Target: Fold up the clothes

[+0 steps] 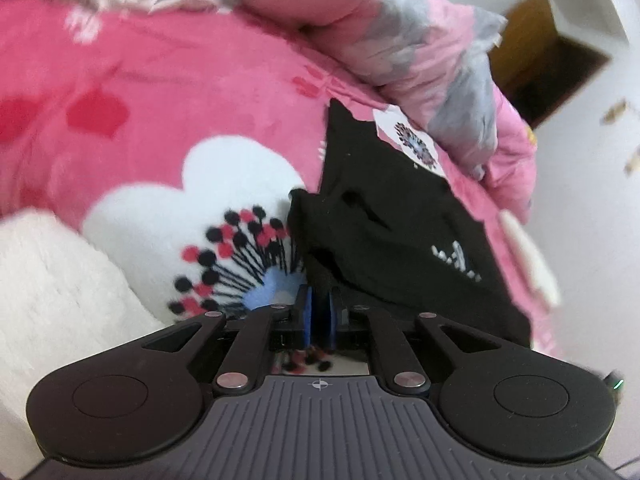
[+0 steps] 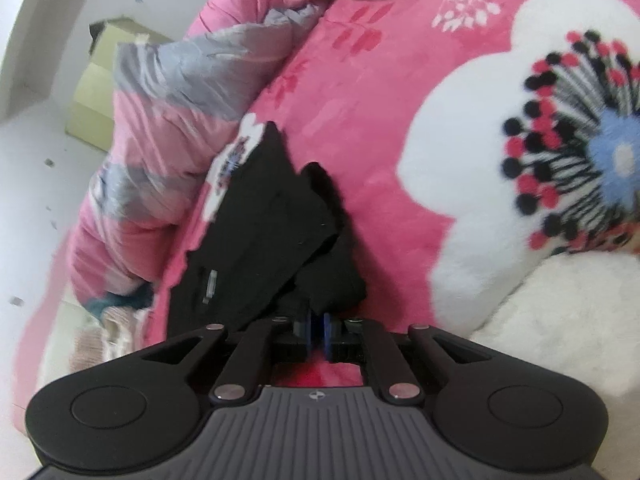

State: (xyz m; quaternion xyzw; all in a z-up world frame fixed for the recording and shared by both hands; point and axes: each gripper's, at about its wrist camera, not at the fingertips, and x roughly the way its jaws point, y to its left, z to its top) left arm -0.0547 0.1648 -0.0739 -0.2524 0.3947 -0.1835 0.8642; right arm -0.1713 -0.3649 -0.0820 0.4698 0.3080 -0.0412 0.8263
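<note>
A black garment (image 1: 400, 240) with small white print lies partly lifted on a pink flowered blanket (image 1: 160, 80). In the left wrist view its near edge runs down into my left gripper (image 1: 320, 312), whose blue pads (image 1: 307, 316) are shut on the cloth. In the right wrist view the same black garment (image 2: 272, 232) hangs bunched and folded over itself. Its lower corner is pinched in my right gripper (image 2: 319, 326), which is shut on it. The garment stretches away from both grippers towards the blanket's edge.
A crumpled pink and grey quilt (image 1: 420, 48) lies along the bed's edge beyond the garment. A white fluffy cloth (image 1: 52, 300) lies beside the left gripper, and the white fluffy cloth (image 2: 560, 320) also shows near the right one. A cardboard box (image 2: 96, 92) stands on the white floor (image 2: 32, 184).
</note>
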